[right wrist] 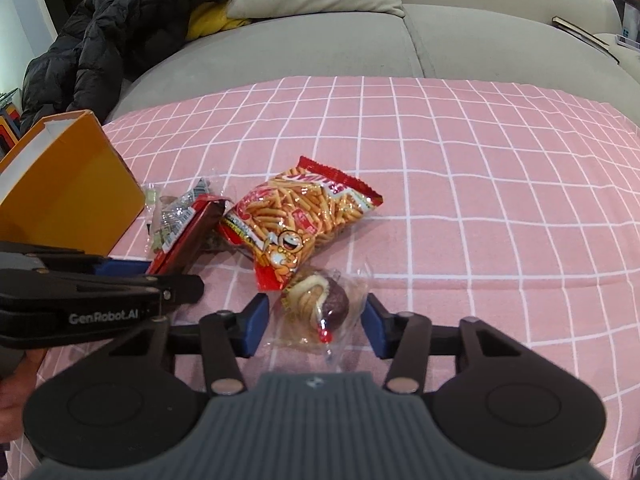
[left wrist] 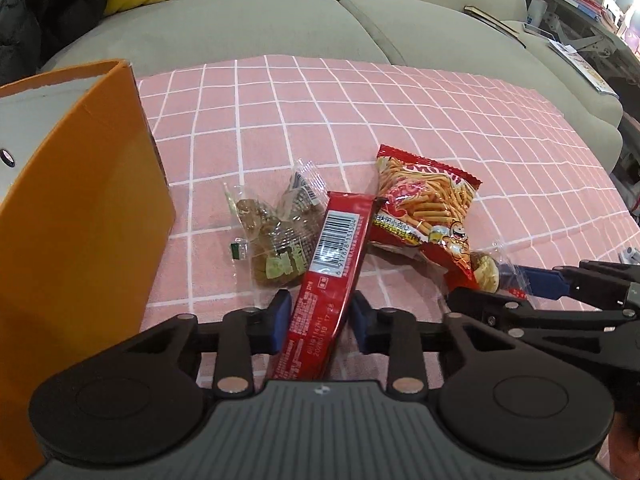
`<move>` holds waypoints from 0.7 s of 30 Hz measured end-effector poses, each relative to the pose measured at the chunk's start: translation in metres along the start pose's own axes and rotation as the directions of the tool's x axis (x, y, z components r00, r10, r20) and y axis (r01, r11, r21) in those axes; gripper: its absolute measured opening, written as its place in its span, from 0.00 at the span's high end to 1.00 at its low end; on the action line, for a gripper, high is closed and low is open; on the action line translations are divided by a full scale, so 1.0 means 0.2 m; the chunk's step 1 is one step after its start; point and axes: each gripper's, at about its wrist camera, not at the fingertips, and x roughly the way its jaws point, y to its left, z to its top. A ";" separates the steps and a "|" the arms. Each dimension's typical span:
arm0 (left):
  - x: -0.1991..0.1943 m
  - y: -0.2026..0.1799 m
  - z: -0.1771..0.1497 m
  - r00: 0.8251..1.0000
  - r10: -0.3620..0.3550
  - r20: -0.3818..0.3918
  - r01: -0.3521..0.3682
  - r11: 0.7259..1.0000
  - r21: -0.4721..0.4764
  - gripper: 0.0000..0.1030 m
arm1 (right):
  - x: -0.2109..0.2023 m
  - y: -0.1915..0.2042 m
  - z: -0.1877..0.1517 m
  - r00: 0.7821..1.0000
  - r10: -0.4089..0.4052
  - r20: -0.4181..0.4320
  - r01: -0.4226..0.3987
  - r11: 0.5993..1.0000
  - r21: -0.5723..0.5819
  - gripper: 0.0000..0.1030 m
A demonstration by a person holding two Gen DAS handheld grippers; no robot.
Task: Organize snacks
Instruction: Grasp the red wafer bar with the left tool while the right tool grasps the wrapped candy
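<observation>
Now both grabs are on: the left gripper pinches the long red foil snack bar, jaws nearly shut; the right gripper brackets the clear-wrapped round pastry, pads not visibly pressing. Next, probably lift to the orange cardboard box; the red bag of stick crisps overlaps.

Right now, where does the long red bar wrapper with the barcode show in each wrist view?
Left wrist: the red bar wrapper runs up the lower centre, between the blue pads of the left gripper.
Right wrist: the same wrapper lies left of centre, seen edge-on, its near end at the left gripper's tip.
Shared landmark: the orange box, left of the wrapper in both views; the stick-snack bag lies to its right.
</observation>
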 end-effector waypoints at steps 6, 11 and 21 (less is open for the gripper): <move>-0.03 -0.03 -0.01 1.000 0.014 0.007 -0.014 1.000 0.019 0.74 | -0.01 0.02 0.00 1.000 -0.003 -0.011 0.003 1.000 -0.025 0.64; -0.08 -0.03 -0.04 1.000 0.021 -0.006 -0.021 0.999 -0.025 0.74 | -0.03 0.05 -0.02 0.999 -0.001 -0.037 -0.001 0.999 -0.036 0.65; -0.31 -0.05 -0.18 0.999 0.008 0.038 -0.005 0.997 -0.079 0.74 | -0.21 0.10 -0.12 0.999 0.000 -0.041 -0.001 1.000 -0.031 0.65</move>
